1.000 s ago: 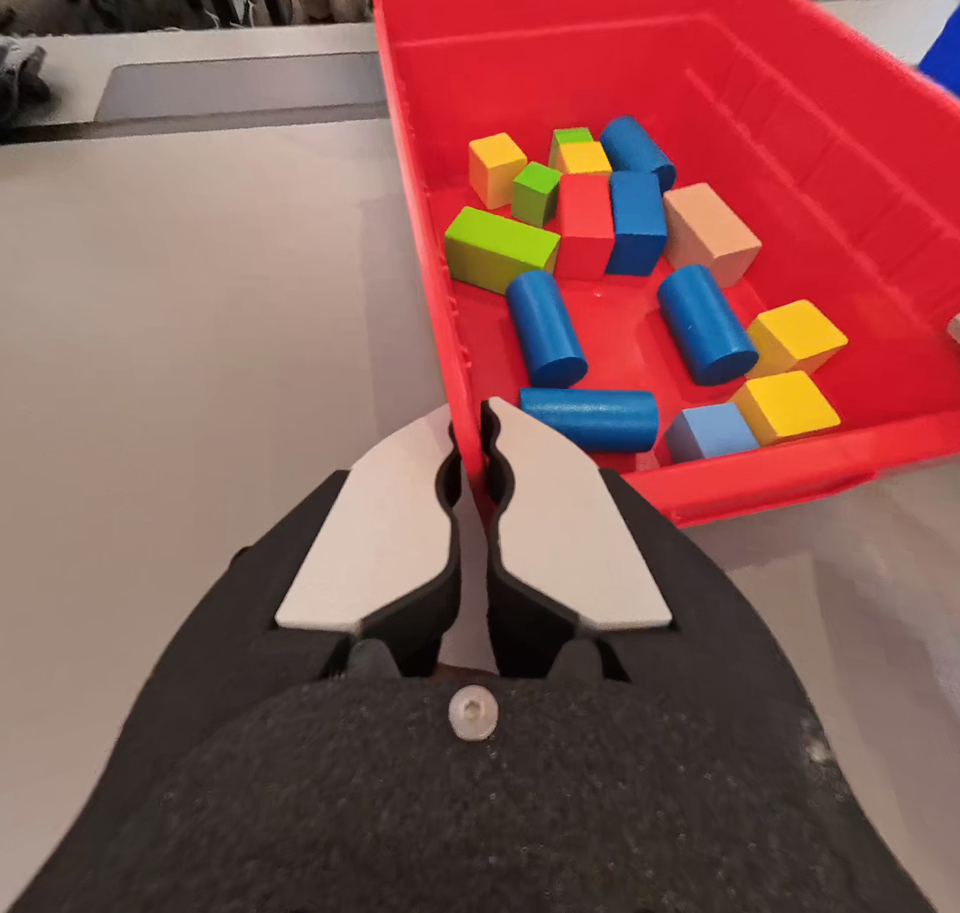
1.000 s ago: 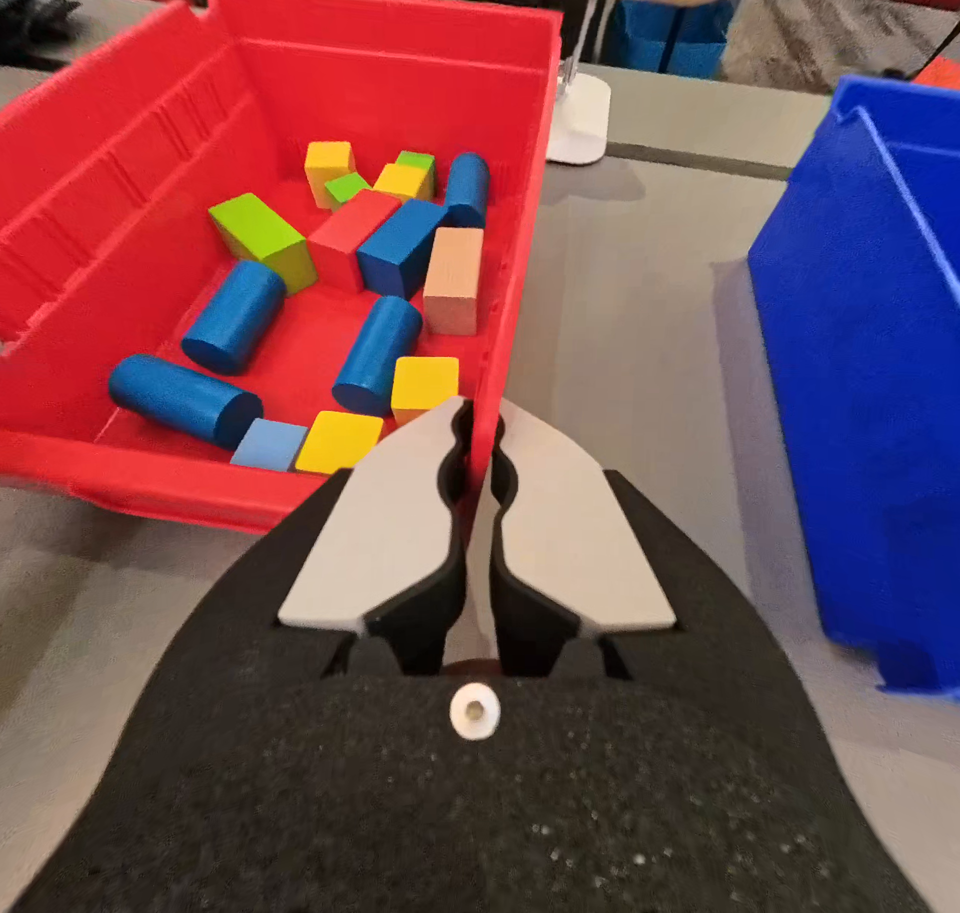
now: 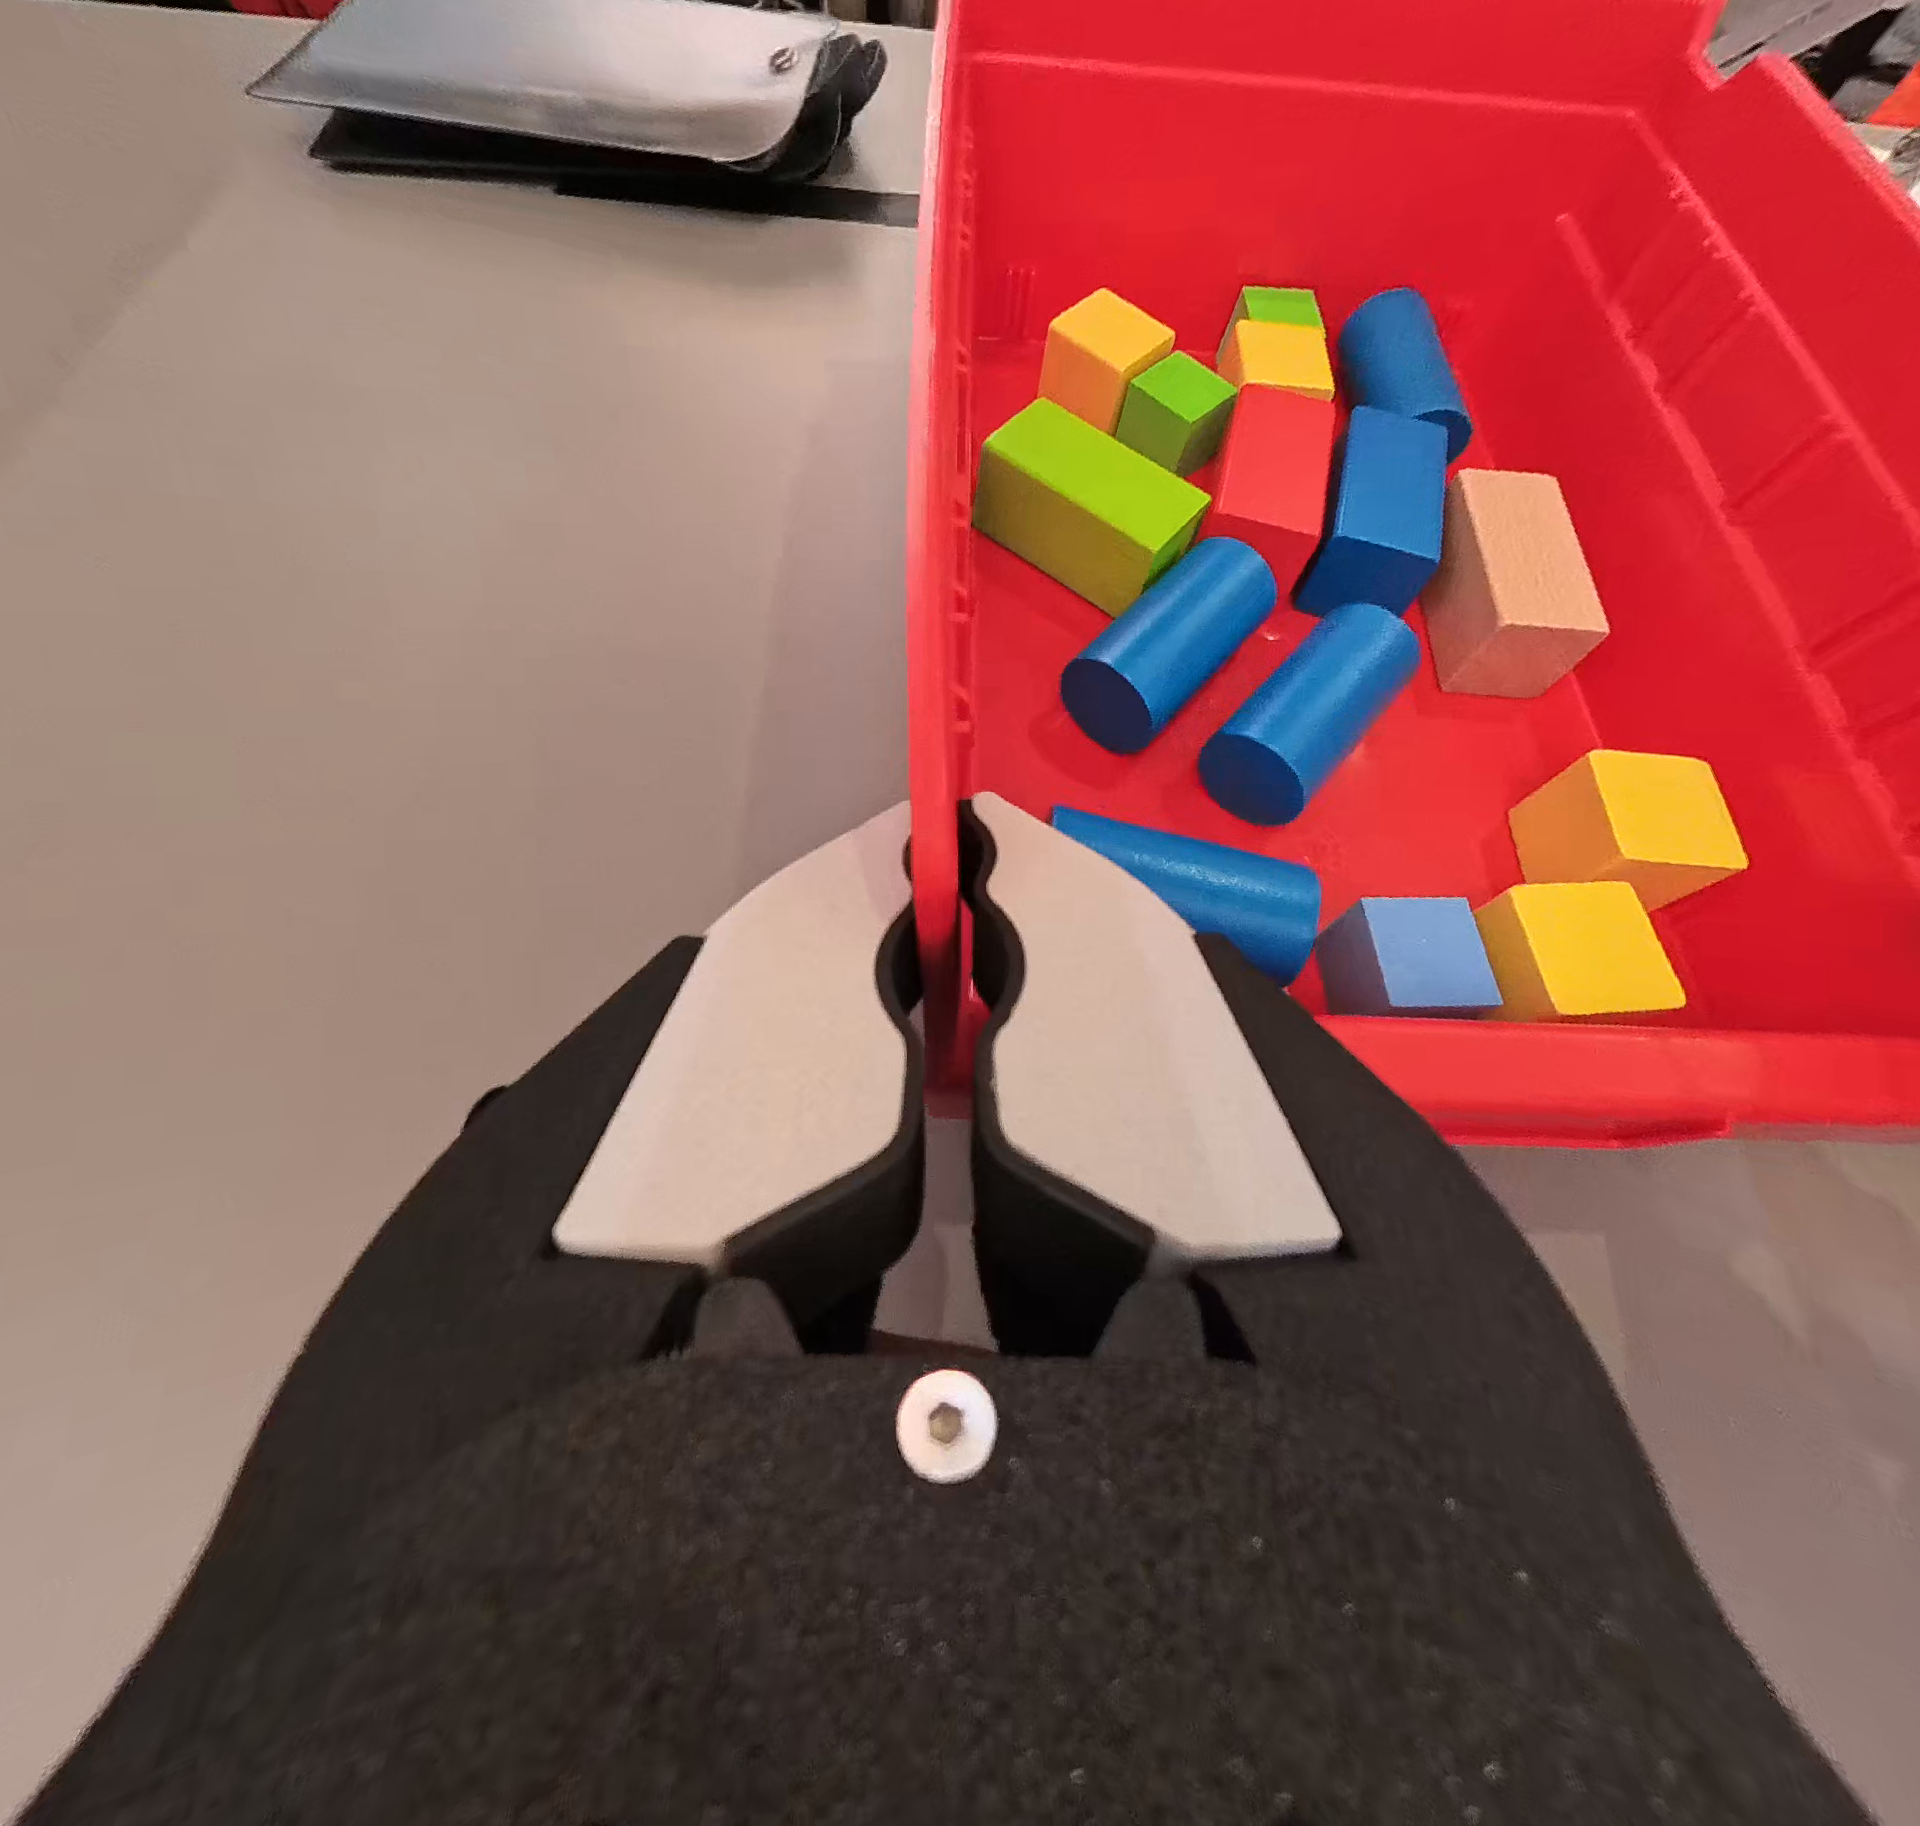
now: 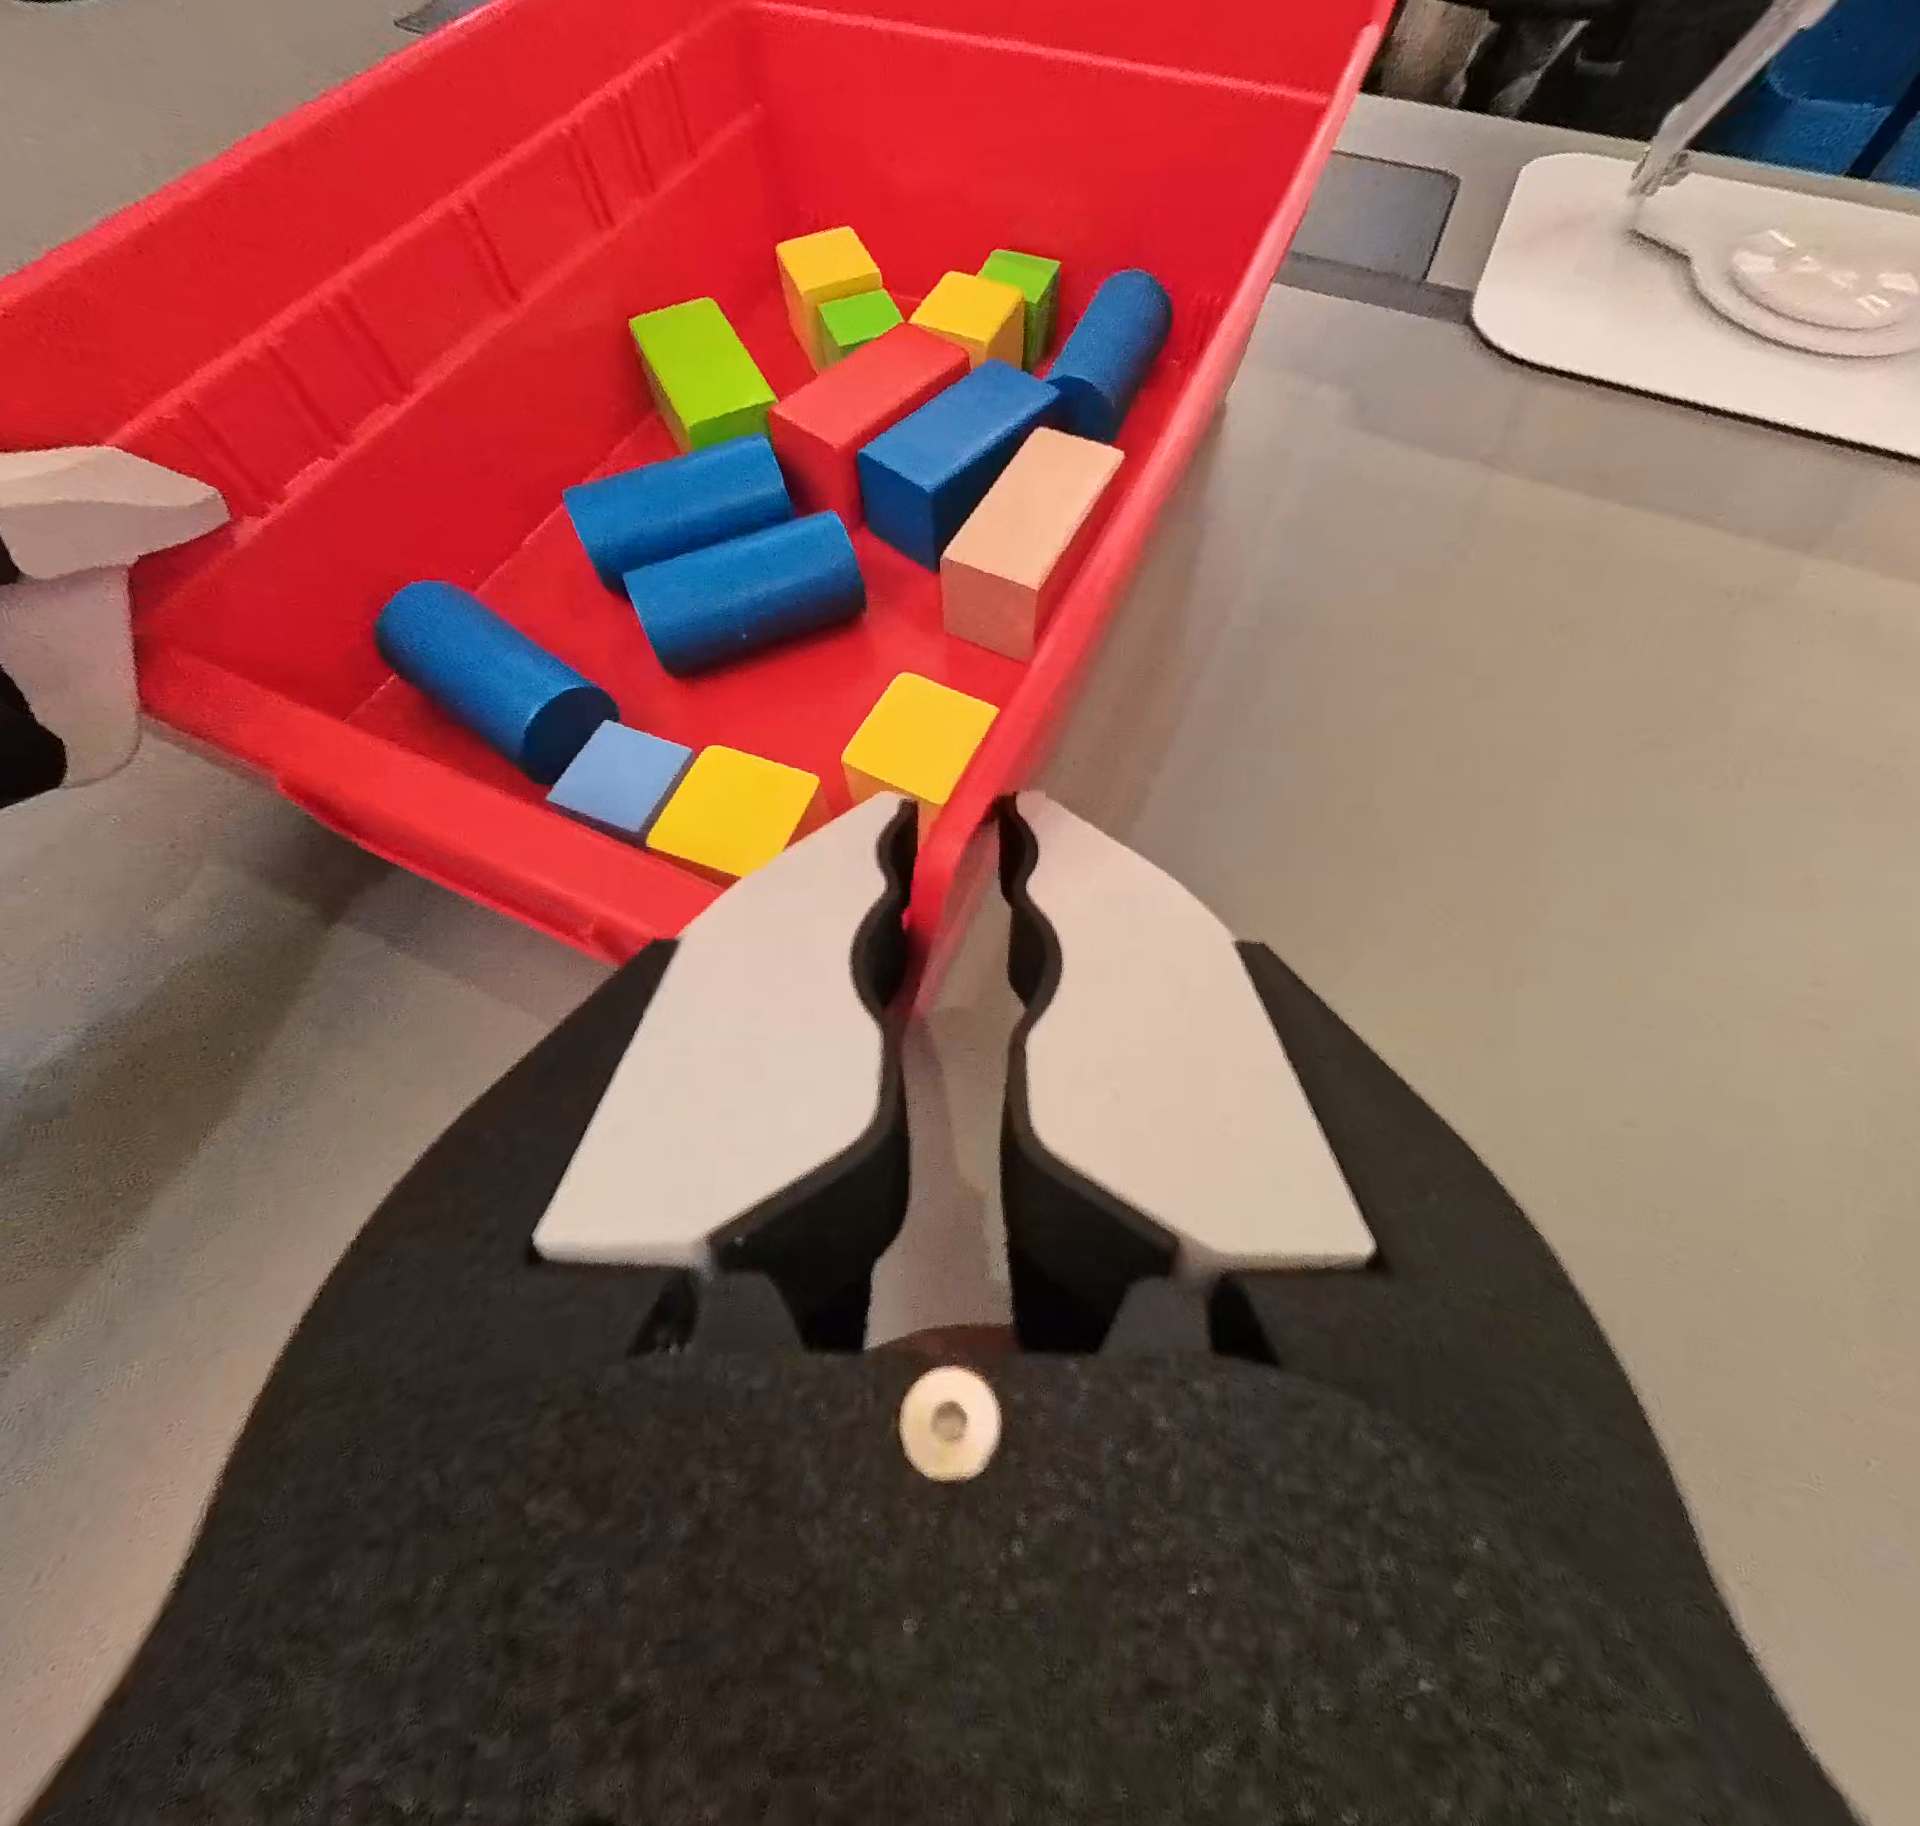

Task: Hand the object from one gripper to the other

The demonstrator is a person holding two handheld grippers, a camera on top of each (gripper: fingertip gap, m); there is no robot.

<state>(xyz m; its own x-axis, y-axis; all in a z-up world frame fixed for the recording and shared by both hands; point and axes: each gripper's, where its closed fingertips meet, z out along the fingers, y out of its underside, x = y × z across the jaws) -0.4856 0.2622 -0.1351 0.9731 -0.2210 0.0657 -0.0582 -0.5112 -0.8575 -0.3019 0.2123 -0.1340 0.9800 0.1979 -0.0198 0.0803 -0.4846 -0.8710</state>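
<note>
Since a second ago, we lift red bin (image 3: 1351, 1080) off counter (image 3: 416, 529) (blocks slid): left hand-held gripper (image 3: 937, 831) and right hand-held gripper (image 4: 951, 810) each pinch near corner wall; handover not begun.

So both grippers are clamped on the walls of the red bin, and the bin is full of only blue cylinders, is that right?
Not quite. In the right wrist view the red bin holds mixed blocks: blue cylinders, yellow cubes, green, red and tan blocks too. Both the right gripper and left gripper do clamp its walls.
</note>
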